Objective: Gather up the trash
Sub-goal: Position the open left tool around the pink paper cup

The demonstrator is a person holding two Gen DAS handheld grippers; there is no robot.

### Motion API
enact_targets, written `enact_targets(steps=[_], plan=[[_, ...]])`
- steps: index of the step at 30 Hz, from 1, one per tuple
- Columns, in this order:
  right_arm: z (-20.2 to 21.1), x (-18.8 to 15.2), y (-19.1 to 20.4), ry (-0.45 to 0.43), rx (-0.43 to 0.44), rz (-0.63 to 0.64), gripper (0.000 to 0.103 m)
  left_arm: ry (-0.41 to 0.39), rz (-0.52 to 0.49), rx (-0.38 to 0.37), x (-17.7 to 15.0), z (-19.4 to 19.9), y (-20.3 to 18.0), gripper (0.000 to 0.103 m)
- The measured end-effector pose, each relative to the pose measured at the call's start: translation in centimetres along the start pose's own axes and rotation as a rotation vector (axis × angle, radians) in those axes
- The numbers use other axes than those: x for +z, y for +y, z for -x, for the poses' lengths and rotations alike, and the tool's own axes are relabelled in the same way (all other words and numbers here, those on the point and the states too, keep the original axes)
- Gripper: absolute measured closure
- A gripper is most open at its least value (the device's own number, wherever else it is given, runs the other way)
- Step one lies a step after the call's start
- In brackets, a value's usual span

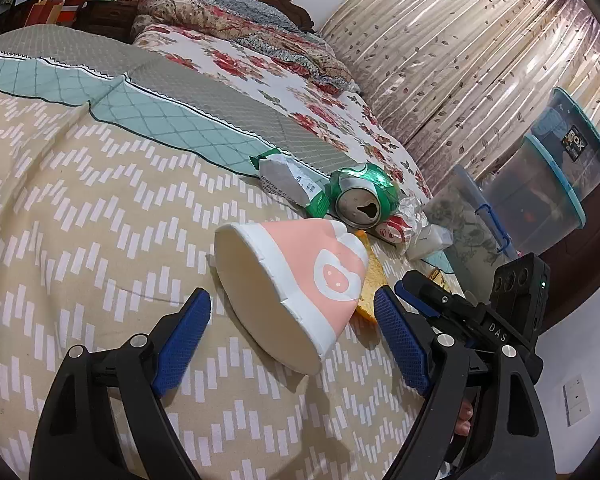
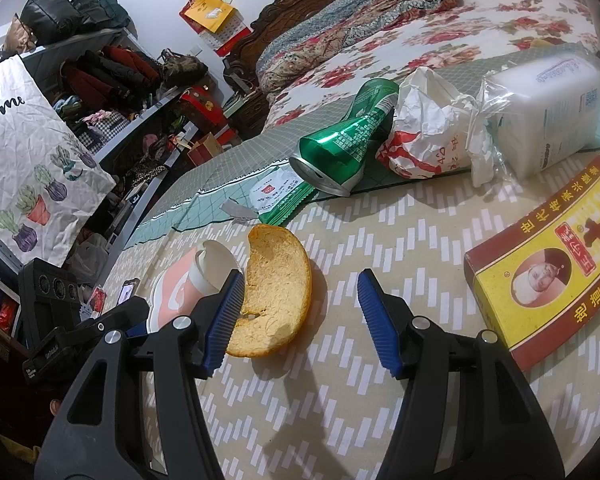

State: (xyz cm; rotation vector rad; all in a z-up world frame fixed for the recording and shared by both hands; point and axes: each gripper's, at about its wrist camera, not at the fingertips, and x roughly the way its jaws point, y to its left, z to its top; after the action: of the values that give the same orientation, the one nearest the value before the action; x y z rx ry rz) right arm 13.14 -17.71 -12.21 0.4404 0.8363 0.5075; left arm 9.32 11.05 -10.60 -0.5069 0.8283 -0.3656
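Observation:
A pink and white paper cup (image 1: 296,288) lies on its side on the patterned bedspread, mouth toward me, between the open fingers of my left gripper (image 1: 296,340). Behind it lie an orange peel (image 1: 370,276), a crushed green can (image 1: 360,196), a green and white wrapper (image 1: 292,184) and a crumpled bag (image 1: 404,220). In the right wrist view my right gripper (image 2: 300,320) is open around the orange peel (image 2: 276,292), whose left edge touches the left finger. The cup (image 2: 196,280) lies just left of it. The can (image 2: 340,148), wrapper (image 2: 280,196) and white crumpled bag (image 2: 428,136) lie beyond.
A yellow and red box (image 2: 548,256) lies at the right. A plastic-wrapped white pack (image 2: 548,108) sits behind the bag. Stacked clear storage bins (image 1: 552,184) stand beside the bed by the curtain. Cluttered shelves (image 2: 100,92) stand at the left. The other gripper's body (image 1: 480,312) is close at the right.

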Motion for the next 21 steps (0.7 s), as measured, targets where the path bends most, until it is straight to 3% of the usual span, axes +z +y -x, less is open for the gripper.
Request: enact_targets(steps=[21], plan=[[-0.05,-0.05,-0.03,-0.001,0.002,-0.001,0.042,0.005,0.023,-0.01,0.07,0.05,0.41,0.023]])
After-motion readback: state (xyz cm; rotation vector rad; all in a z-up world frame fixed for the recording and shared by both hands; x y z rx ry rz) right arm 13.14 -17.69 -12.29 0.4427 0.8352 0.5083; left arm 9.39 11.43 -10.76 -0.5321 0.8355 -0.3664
